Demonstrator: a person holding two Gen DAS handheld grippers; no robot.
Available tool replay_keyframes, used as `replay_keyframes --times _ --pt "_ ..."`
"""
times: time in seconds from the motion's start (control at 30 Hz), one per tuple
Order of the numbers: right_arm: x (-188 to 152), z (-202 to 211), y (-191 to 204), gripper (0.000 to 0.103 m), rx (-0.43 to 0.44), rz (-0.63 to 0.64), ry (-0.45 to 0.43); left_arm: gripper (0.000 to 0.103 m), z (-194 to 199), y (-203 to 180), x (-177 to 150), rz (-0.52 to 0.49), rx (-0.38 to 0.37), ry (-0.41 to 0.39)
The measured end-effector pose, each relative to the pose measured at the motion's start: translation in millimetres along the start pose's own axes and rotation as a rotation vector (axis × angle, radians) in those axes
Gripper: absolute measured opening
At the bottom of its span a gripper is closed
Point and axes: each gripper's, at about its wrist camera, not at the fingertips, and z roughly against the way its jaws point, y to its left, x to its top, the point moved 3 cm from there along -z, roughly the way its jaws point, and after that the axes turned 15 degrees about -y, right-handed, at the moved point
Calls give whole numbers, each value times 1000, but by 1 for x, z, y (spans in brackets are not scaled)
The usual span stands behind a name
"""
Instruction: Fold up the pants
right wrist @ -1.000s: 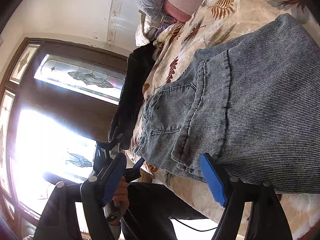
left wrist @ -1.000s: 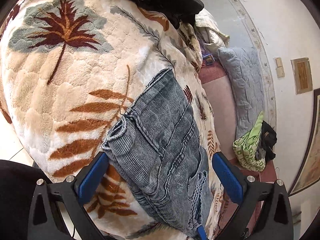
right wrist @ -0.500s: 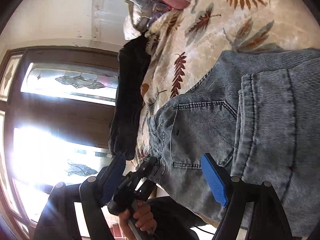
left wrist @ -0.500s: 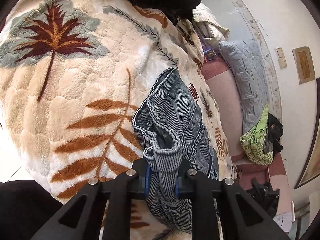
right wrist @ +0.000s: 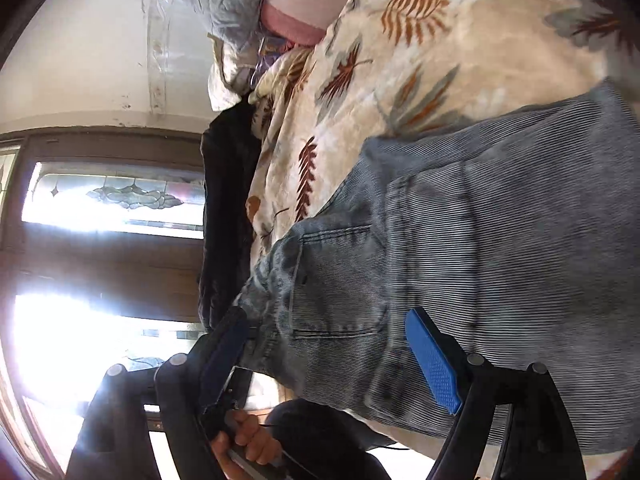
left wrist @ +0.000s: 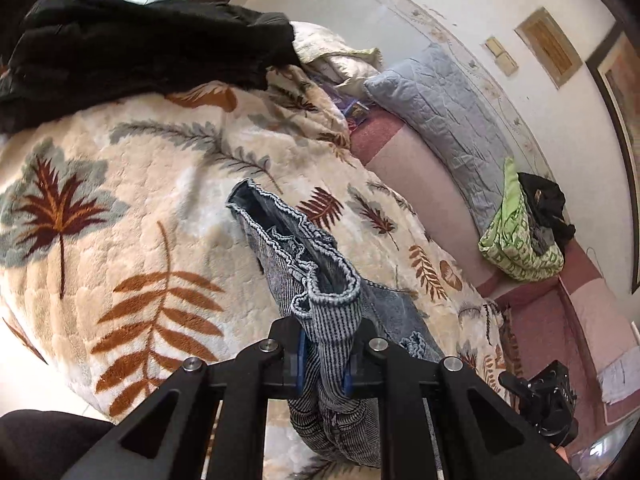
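In the left wrist view, the left gripper (left wrist: 322, 354) has its jaws clamped on a bunched hem of the jeans (left wrist: 304, 280), lifted above the bed's blanket (left wrist: 120, 208). In the right wrist view, the right gripper (right wrist: 332, 354) has its jaws apart and opening, straddling the jeans (right wrist: 480, 248) near the bed's edge without pressing them.

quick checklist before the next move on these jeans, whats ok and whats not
1. Left gripper clamped on the jeans: ok, the bunched hem sits between its pads.
2. Right gripper gripping the jeans: not ok, its jaws stand apart around the waist end.
3. Held end clear of the blanket: ok, it looks lifted.
4. Fold path clear: ok, the black garment lies at the far edge.
5. Layers aligned: cannot tell.
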Motion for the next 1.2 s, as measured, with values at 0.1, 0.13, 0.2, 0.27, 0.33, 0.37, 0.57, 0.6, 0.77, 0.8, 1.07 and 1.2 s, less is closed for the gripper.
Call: replay_keyframes --times 0.1,0.13,0.2,0.27,0.33,0.37,0.57,0.6,0.77,0.8,1.07,1.2 --pt "7 41 -33 84 -16 -19 -94 13 3 -40 1 -110 -26 -25" --pt "12 54 -42 84 -6 -32 -125 13 3 -56 0 -152 -40 -31" --pt "19 76 -59 84 27 -63 -187 13 6 -93 -7 -246 -77 -43" --pt "25 94 -72 84 60 -84 -252 13 10 -133 -23 -348 -131 -43" --pt "29 111 -86 84 83 -109 -307 13 13 -174 -49 -462 -180 -35" --pt "31 118 -93 84 92 -125 -330 13 14 -192 -63 -507 -200 -23" --pt "47 163 -128 84 111 -225 -474 13 -18 -251 -191 -735 -278 204" --pt "48 170 -132 84 110 -237 -495 13 -33 -251 -220 -792 -252 288" --pt "48 187 -146 84 103 -271 -522 38 -40 -250 -257 -867 -218 351" --pt "48 189 -144 84 94 -252 -524 47 -36 -252 -251 -832 -252 380" --pt "42 191 -124 84 103 -163 -507 70 27 -231 -150 -630 -315 142" --pt "25 182 -73 84 208 -81 -398 74 20 -172 -103 -550 -110 19"
